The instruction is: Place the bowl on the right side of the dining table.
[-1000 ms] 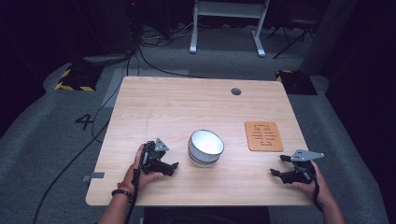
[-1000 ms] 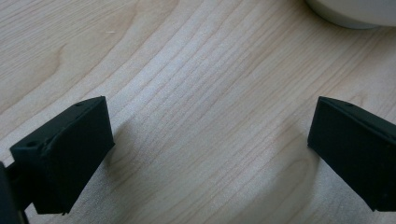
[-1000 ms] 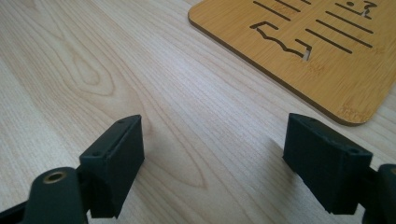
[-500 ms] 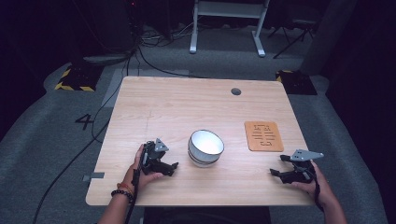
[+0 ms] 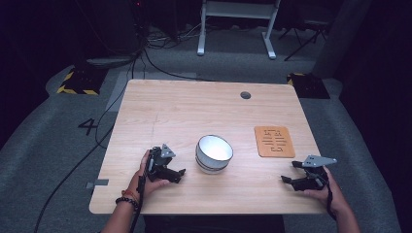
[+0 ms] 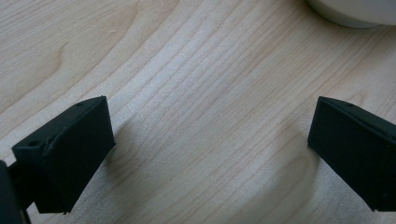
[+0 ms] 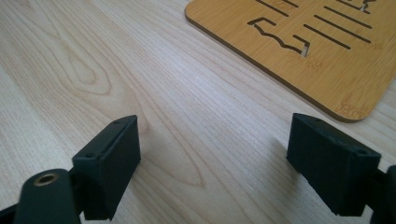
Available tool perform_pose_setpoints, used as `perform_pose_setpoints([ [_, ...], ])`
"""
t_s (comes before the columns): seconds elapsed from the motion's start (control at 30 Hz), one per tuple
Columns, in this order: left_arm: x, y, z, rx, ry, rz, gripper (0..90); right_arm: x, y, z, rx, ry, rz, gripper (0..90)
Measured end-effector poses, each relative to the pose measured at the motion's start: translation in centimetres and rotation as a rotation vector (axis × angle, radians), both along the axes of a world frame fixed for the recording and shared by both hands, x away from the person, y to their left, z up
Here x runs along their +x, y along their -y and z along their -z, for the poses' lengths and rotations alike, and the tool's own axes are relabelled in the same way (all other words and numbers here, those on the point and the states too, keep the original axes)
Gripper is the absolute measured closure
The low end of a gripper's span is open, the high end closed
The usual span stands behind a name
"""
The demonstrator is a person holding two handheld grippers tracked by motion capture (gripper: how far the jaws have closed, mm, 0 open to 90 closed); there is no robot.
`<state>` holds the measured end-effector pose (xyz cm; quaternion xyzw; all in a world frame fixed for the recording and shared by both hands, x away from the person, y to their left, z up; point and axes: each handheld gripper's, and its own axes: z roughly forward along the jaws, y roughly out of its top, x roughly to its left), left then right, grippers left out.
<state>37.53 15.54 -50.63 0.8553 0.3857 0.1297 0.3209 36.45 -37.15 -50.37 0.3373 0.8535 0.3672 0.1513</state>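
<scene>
Both grippers idle by bowl (image 5: 214, 154).
Left gripper (image 5: 176, 173) just left of bowl, jaws wide; right gripper (image 5: 290, 173) well right, jaws wide, near bamboo trivet (image 5: 274, 141).

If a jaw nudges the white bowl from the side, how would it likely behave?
The round white bowl with a dark rim looks glazed and hard, so it would probably slide on the smooth light wooden table rather than tip. Its squat, wide shape suggests stability. It is likely rigid, slippery to pinch and possibly chippable.
</scene>
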Motion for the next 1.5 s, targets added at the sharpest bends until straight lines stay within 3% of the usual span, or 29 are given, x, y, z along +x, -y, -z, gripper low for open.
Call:
perform_pose_setpoints([
  [0.23,0.0,0.0,0.0,-0.002,-0.004,0.001,0.4,0.1,0.2,-0.2,0.028,-0.005,0.002,18.3],
  [0.4,0.1,0.0,0.0,-0.001,-0.001,0.006,0.3,-0.1,-0.2,-0.9,0.005,0.003,-0.015,18.7],
  [0.5,0.1,0.0,0.0,0.001,-0.003,0.007,0.3,-0.2,-0.3,-1.3,0.035,0.012,-0.015,19.0],
  [0.73,0.1,0.0,0.0,0.001,-0.003,0.007,0.3,-0.4,-0.7,-1.9,0.017,0.017,-0.026,22.5],
  [1.17,0.0,0.0,0.0,-0.003,-0.003,0.002,0.4,-0.4,-1.1,-3.0,0.061,0.048,-0.016,22.0],
  [1.5,0.1,0.0,0.0,-0.001,-0.003,0.006,0.3,-0.3,-2.1,-3.9,0.039,0.079,-0.039,22.3],
])
